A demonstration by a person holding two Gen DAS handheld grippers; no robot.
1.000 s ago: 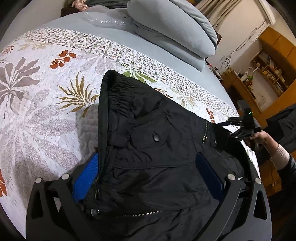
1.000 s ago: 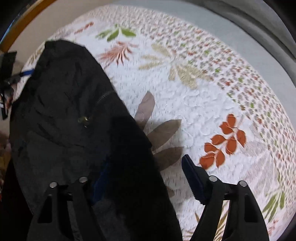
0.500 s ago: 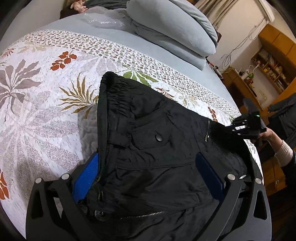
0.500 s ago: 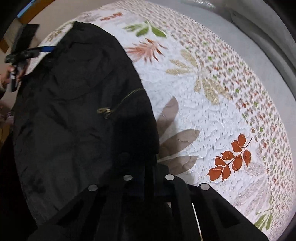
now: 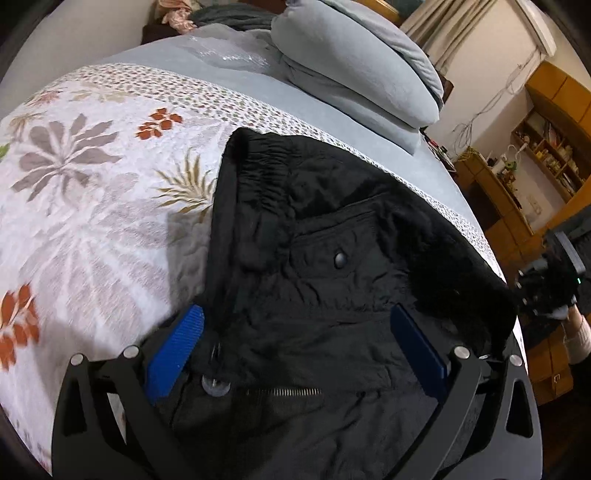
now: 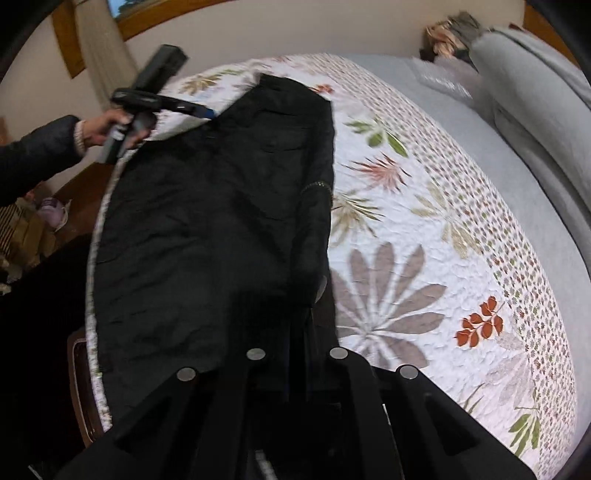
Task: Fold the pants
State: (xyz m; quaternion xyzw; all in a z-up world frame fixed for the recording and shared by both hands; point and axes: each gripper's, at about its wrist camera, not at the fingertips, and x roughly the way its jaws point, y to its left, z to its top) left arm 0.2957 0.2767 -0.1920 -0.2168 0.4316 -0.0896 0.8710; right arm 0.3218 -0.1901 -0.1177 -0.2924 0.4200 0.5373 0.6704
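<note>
Right gripper (image 6: 295,354) lifted, clamped on black pants (image 6: 207,221), left gripper (image 5: 295,343) spread over waistband, left hand (image 6: 107,129) only in right view.

**A bedroom in a home**

A wide bed with a white quilted bedspread printed with leaves and flowers (image 5: 92,206) fills the room. Soft grey-blue folded pillows (image 5: 354,62) lie at its far edge. Beside the bed stand open wooden shelves full of small household things (image 5: 546,155), and beige curtains (image 5: 432,29) hang behind.

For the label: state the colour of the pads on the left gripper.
Blue pads, clearest in the left wrist view.
</note>
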